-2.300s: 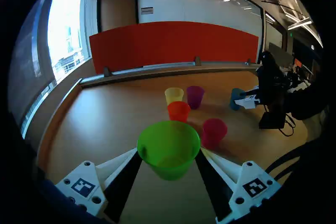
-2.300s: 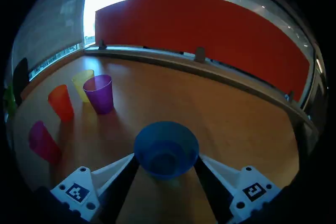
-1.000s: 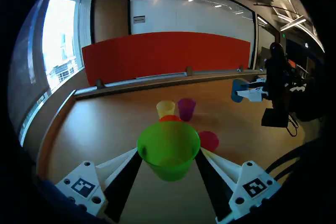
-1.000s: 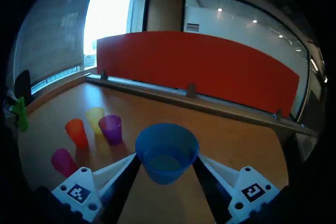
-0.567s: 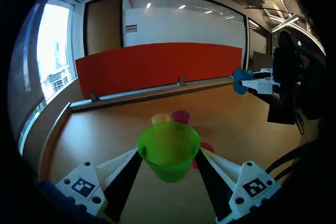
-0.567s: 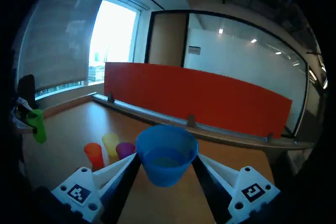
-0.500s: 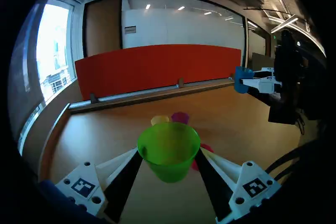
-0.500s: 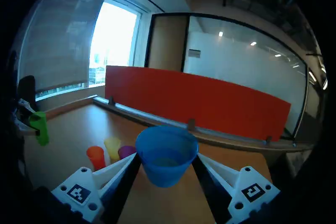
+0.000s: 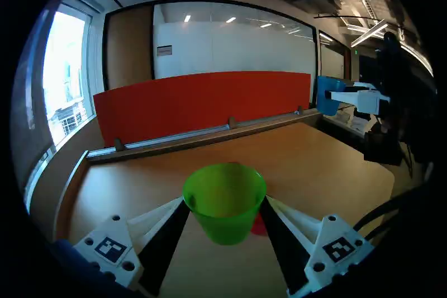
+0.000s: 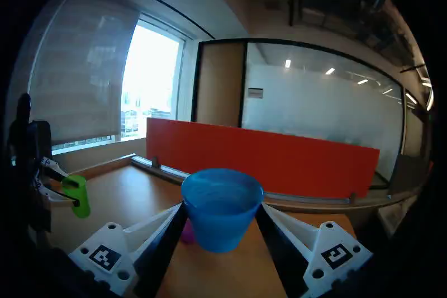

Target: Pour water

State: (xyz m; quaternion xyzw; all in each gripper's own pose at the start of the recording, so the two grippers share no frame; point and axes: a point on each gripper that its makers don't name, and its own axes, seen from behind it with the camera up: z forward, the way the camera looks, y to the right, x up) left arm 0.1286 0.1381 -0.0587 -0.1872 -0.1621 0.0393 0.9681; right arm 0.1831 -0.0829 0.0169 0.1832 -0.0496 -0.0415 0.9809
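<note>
My left gripper (image 9: 224, 208) is shut on a green cup (image 9: 224, 202), held upright above the wooden table (image 9: 313, 169). My right gripper (image 10: 222, 214) is shut on a blue cup (image 10: 222, 208) with water in it, also upright and lifted high. In the left gripper view the blue cup (image 9: 327, 94) and the right gripper holding it hang far right. In the right gripper view the green cup (image 10: 76, 194) and the left gripper appear at the far left. A pink cup (image 9: 258, 225) peeks out behind the green one. A purple cup (image 10: 188, 233) shows just left of the blue one.
A red partition (image 9: 201, 102) with a metal rail runs along the table's far edge. Windows (image 9: 64, 94) stand to the left and a glass wall (image 10: 313, 113) behind. A dark-clothed person (image 9: 399, 108) stands at the right of the left gripper view.
Both grippers have risen and tilted up with their cups. The cups standing on the table have slid down behind the held cups. The blue cup has moved up in the left gripper view.
</note>
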